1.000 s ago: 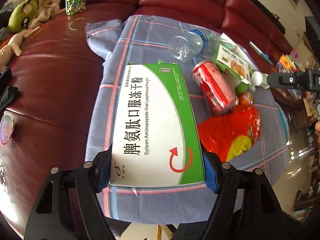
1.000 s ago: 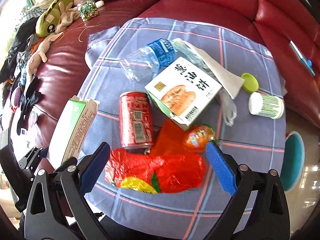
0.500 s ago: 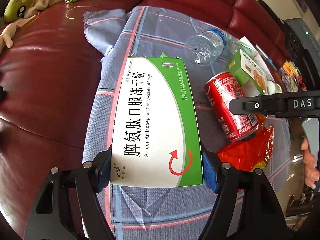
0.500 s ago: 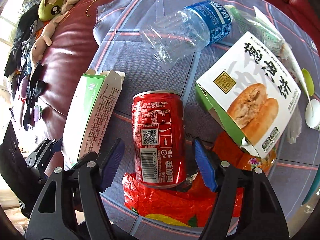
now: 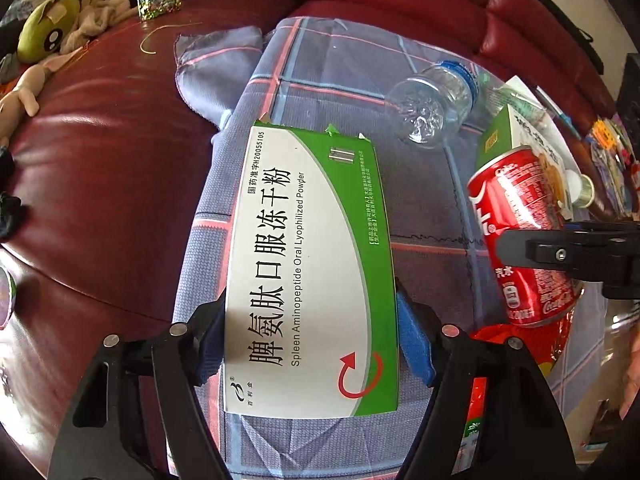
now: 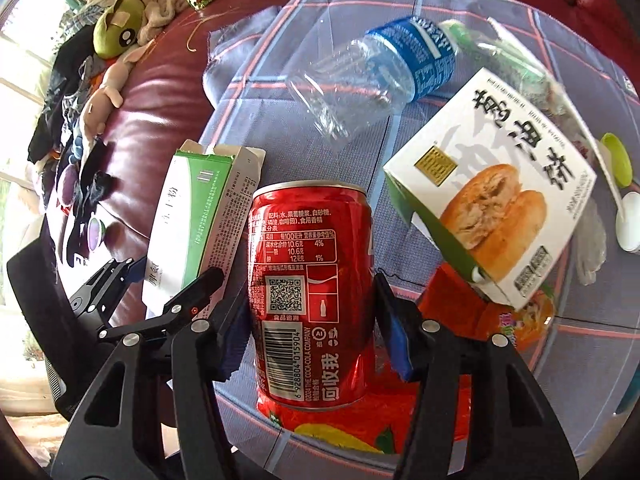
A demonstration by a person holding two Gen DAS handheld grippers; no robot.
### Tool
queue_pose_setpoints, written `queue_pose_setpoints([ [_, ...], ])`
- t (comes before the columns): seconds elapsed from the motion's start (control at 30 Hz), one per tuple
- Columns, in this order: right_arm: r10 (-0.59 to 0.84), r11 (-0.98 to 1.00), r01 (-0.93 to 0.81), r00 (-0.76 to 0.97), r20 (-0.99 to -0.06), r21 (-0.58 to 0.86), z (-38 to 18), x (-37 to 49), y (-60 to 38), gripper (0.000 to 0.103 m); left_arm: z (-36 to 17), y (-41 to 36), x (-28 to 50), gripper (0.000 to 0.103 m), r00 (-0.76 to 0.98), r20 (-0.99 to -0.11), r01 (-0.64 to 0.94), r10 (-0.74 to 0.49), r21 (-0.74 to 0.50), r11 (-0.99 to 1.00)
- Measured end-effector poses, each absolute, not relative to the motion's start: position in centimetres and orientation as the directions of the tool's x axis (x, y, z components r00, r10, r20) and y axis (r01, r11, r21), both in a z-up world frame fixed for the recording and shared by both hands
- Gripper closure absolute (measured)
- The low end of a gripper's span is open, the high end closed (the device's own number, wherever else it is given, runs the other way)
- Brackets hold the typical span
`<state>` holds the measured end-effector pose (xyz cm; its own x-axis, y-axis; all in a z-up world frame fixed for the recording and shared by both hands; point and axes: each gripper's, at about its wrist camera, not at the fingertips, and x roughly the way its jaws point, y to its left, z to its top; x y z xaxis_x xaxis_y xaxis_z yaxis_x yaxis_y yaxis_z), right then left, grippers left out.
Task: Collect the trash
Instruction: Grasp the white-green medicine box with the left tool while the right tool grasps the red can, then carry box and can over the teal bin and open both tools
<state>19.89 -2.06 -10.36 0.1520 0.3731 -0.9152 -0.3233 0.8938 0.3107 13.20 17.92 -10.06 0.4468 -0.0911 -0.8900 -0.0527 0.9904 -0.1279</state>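
The left gripper (image 5: 310, 334) holds the green and white box (image 5: 308, 264) between its fingers; the right gripper (image 6: 310, 330) holds the red can (image 6: 310, 300), above the checked cloth (image 5: 352, 80).

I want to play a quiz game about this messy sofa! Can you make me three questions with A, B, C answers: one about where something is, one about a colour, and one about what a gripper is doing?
1. Where does the clear plastic bottle lie?
A. On the checked cloth
B. Inside the biscuit box
C. On the floor

2. What colour is the can?
A. Blue
B. Red
C. Yellow

3. What is the left gripper doing?
A. Hanging open over the cloth
B. Clamping the bottle
C. Clamping the green and white medicine box

Answers:
1 A, the bottle lies on its side on the cloth.
2 B, its body is red with white print.
3 C, both blue pads press the box's long sides.
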Motion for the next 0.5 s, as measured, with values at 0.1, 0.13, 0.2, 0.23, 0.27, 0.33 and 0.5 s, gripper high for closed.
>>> queue_pose_setpoints([
  [0.1, 0.402, 0.890, -0.317, 0.211, -0.891, 0.327, -7.5, 19.3, -4.2, 0.049, -7.6, 17.4, 12.6, 0.031, 0.488, -0.868, -0.054, -0.092, -0.136, 0.989],
  [0.13, 0.413, 0.889, -0.311, 0.231, -0.881, 0.336, -6.5, 19.1, -5.3, 0.049, -6.6, 17.1, 12.4, 0.031, 0.506, -0.857, -0.049, -0.091, -0.134, 0.990],
  [0.2, 0.431, 0.889, -0.291, 0.267, -0.862, 0.355, -4.9, 18.6, -7.8, 0.049, -4.4, 16.0, 12.0, 0.031, 0.540, -0.835, -0.023, -0.106, -0.141, 0.990],
  [0.23, 0.434, 0.891, -0.278, 0.290, -0.853, 0.359, -4.1, 18.3, -9.4, 0.049, -3.4, 15.2, 11.9, 0.031, 0.552, -0.825, 0.000, -0.121, -0.145, 0.989],
  [0.27, 0.433, 0.894, -0.263, 0.307, -0.848, 0.362, -3.6, 18.2, -10.8, 0.049, -2.5, 14.2, 11.8, 0.031, 0.561, -0.817, 0.025, -0.136, -0.148, 0.989],
  [0.33, 0.418, 0.907, -0.208, 0.344, -0.841, 0.366, -2.9, 17.7, -14.8, 0.049, -0.8, 11.7, 11.7, 0.031, 0.574, -0.800, 0.083, -0.174, -0.154, 0.985],
  [0.5, 0.359, 0.927, -0.059, 0.424, -0.832, 0.370, -2.9, 16.0, -24.8, 0.049, 1.7, 3.6, 12.4, 0.030, 0.562, -0.774, 0.246, -0.293, -0.182, 0.952],
])
